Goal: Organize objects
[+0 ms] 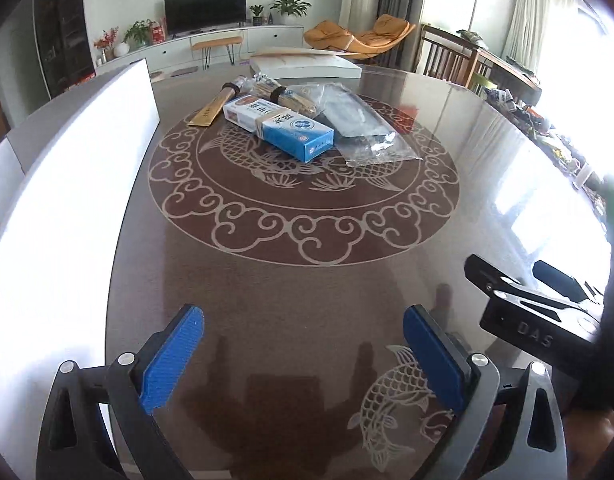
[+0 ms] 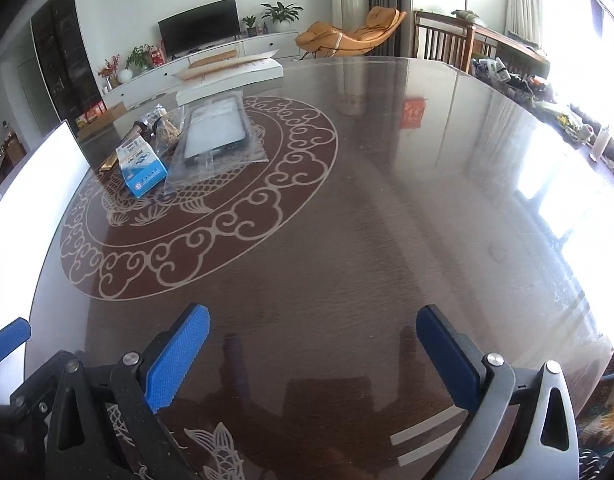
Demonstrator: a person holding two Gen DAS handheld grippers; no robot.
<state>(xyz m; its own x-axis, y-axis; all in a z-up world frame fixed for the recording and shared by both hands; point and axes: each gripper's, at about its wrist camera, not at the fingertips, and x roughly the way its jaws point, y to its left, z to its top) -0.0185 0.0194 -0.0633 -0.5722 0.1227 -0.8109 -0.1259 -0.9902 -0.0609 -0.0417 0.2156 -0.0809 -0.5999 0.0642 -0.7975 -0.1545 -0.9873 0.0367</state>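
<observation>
A small pile lies across the round patterned table (image 1: 307, 288). It holds a blue and white carton (image 1: 279, 126) (image 2: 141, 168), a clear bag with a dark flat item (image 1: 363, 124) (image 2: 217, 132), a banded bundle of thin sticks (image 1: 279, 94) (image 2: 167, 128) and a tan flat packet (image 1: 209, 111) (image 2: 109, 165). My left gripper (image 1: 303, 314) hovers open over bare tabletop, well short of the pile, with nothing between its blue pads. My right gripper (image 2: 314, 314) is also open and empty. It is over the table's near right part, with the pile far off to the upper left.
A white flat box (image 1: 307, 65) (image 2: 231, 72) sits at the table's far edge. A bright white panel (image 1: 67, 200) (image 2: 35, 184) borders the table on the left. The right gripper's black housing (image 1: 523, 320) shows beside my left one. Chairs and a cluttered sideboard stand beyond, at right.
</observation>
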